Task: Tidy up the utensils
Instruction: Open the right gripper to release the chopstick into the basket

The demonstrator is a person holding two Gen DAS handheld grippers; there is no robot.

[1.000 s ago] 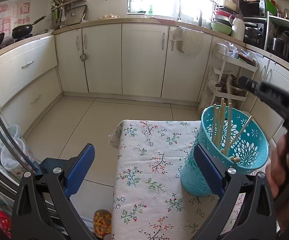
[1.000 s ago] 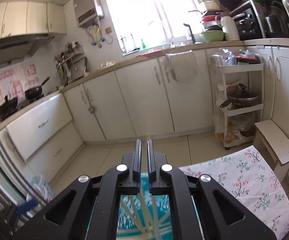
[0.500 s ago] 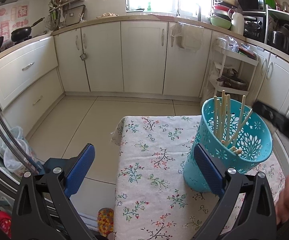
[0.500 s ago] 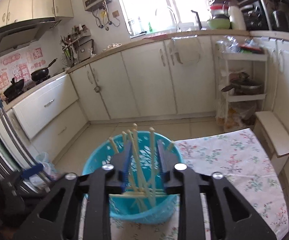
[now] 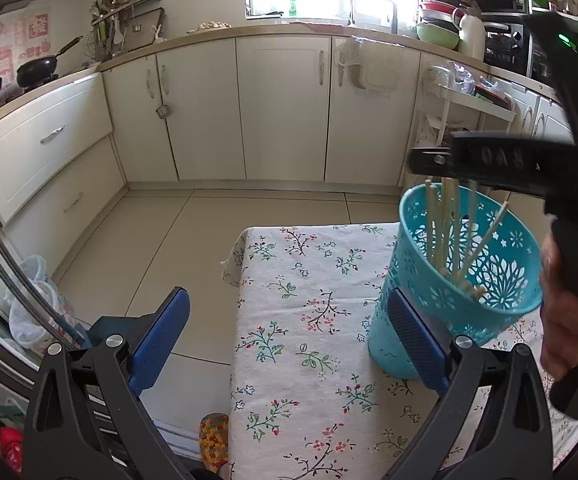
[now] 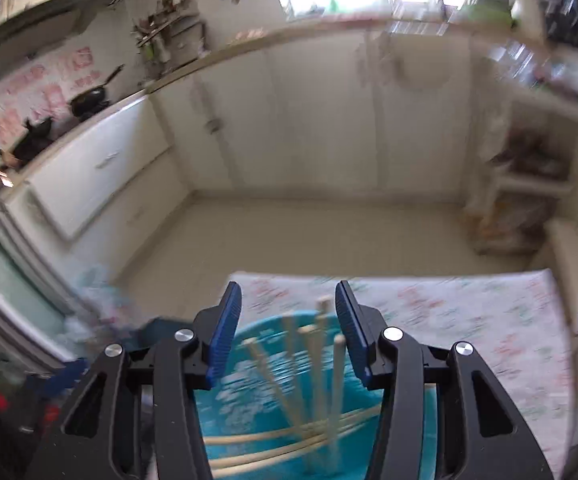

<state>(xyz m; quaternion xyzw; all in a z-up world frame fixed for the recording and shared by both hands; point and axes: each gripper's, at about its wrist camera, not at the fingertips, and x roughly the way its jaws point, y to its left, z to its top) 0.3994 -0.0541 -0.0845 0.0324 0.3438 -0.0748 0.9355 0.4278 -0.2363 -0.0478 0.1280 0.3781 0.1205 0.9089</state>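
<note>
Between the spread fingers (image 6: 225,330) of the right gripper (image 6: 285,330), empty above the basket, chopsticks (image 6: 321,354) stand loosely in the teal basket (image 5: 501,276) at the worktop's (image 5: 309,320) right edge. The left gripper (image 5: 289,336) gapes too, one finger by the basket wall, probably to steady it.

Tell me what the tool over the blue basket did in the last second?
The right tool opened up: its fingers were nearly shut a second ago, now spread apart above the chopsticks in the blue basket, gripping none of them. The left tool stayed wide open, and the basket stayed on the flowery tablecloth.
</note>
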